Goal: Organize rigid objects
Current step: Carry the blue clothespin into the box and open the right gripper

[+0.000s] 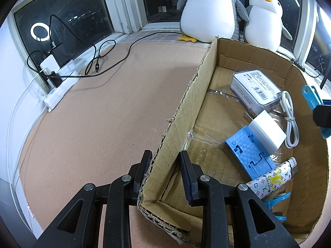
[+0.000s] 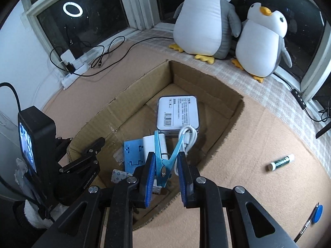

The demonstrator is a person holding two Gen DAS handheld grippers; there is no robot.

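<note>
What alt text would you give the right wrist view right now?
The right gripper holds a blue clothespin over an open cardboard box containing a white case, cable and blue stand. The left gripper grips the box's left wall.

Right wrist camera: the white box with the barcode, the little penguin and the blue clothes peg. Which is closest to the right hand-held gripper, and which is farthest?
1. Blue clothes peg: held in the right hand-held gripper, over the cardboard box.
2. White box with the barcode: farther back, inside the cardboard box.
3. Little penguin: farthest, by the window, upper right.
</note>
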